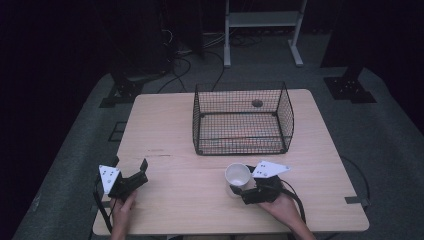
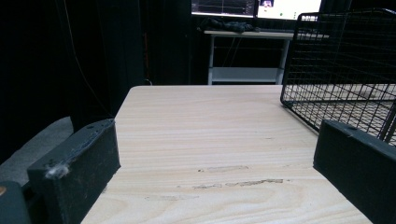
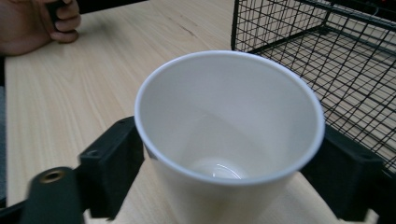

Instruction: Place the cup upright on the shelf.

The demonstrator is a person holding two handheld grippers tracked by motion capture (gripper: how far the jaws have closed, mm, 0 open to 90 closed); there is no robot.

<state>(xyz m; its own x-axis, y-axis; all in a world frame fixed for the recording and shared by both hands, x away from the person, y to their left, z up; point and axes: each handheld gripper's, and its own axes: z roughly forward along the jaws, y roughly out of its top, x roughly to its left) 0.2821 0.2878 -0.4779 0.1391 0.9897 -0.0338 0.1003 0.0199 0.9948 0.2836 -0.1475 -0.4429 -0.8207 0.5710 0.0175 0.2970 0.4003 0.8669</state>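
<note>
A white paper cup [image 1: 238,176] stands upright near the table's front, just in front of the black wire basket [image 1: 242,146]. My right gripper [image 1: 239,188] is shut on the cup, one black jaw pressed against each side. In the right gripper view the cup [image 3: 229,121] is empty, its mouth facing the camera, with the right gripper [image 3: 229,175] around its lower half. My left gripper [image 1: 131,168] rests at the table's front left, open and holding nothing. In the left gripper view the left gripper [image 2: 215,168] has bare wood between its jaws.
The wire basket [image 2: 345,70] is open-topped and empty, at the middle back of the wooden table [image 1: 165,130]. It stands close to the cup's right in the right gripper view [image 3: 317,46]. A white shelf frame [image 1: 262,20] stands on the floor beyond. A hand [image 3: 42,23] holds the other gripper.
</note>
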